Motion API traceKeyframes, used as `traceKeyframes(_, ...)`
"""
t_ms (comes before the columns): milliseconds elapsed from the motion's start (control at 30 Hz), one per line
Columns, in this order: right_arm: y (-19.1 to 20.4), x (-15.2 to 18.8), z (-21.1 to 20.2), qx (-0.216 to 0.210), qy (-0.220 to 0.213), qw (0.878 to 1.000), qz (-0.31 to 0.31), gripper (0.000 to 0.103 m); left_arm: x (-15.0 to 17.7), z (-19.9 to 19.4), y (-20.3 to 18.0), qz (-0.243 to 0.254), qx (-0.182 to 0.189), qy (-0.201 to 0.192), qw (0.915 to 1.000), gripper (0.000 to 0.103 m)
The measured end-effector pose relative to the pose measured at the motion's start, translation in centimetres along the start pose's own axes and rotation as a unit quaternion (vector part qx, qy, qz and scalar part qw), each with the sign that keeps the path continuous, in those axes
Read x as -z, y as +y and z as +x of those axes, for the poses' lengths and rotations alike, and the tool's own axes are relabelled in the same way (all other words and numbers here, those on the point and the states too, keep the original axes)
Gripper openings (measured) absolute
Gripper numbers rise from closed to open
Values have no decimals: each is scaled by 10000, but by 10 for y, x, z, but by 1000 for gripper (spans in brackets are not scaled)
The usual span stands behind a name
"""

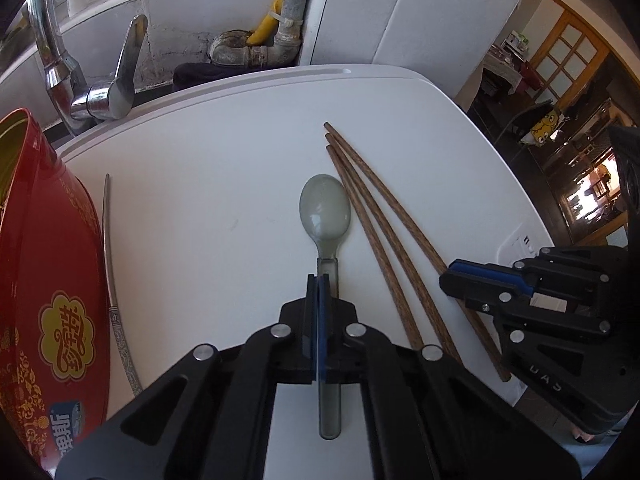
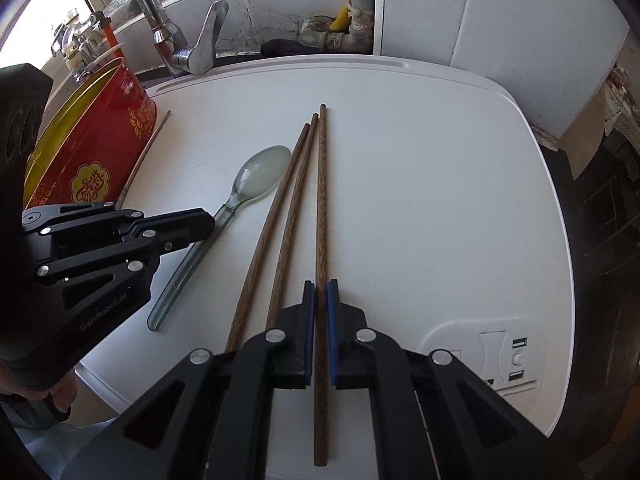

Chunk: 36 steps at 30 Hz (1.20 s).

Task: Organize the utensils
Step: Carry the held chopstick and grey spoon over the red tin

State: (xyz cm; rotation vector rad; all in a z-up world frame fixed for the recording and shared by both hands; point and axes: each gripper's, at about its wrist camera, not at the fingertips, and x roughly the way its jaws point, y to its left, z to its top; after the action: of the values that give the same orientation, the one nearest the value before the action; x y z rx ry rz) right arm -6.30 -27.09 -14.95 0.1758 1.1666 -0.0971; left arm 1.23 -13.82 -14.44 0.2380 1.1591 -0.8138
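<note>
A grey translucent spoon point(image 1: 325, 208) lies on the white top point(image 1: 224, 168), bowl pointing away. My left gripper point(image 1: 319, 280) is shut on the spoon's handle; it also shows in the right wrist view point(image 2: 200, 226). Three brown wooden chopsticks point(image 1: 380, 220) lie to the right of the spoon. My right gripper point(image 2: 320, 286) is shut on the rightmost chopstick point(image 2: 321, 208), which runs between its blue pads. The other two chopsticks point(image 2: 280, 216) lie just left of it. My right gripper also shows in the left wrist view point(image 1: 452, 276).
A red and gold tin point(image 1: 48, 272) stands at the left, open at the top. A thin metal chopstick point(image 1: 108, 240) lies beside it. A chrome tap point(image 1: 100, 92) and pipes stand behind the top. A control panel point(image 2: 508, 356) is at the top's near right.
</note>
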Motion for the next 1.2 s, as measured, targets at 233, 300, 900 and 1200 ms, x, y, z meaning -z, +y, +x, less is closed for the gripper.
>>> traceKeyframes(233, -10, 3, -13, -73, -153, 9997, 150, 6, 2, -11, -5, 55, -2, -44, 10000, 1)
traceKeyframes(300, -12, 3, -16, -88, -190, 9996, 183, 6, 3, -12, -7, 93, -68, -66, 9999, 1)
traceKeyframes(900, 89, -53, -83, -1373, -1016, 9836, -588, 6, 20, -172, 83, -777, -999, -1507, 9804, 1)
traceKeyframes(1200, 214, -95, -71, -2117, -655, 9677, -1202, 7, 74, -227, 193, -1883, -1384, -1858, 9544, 1)
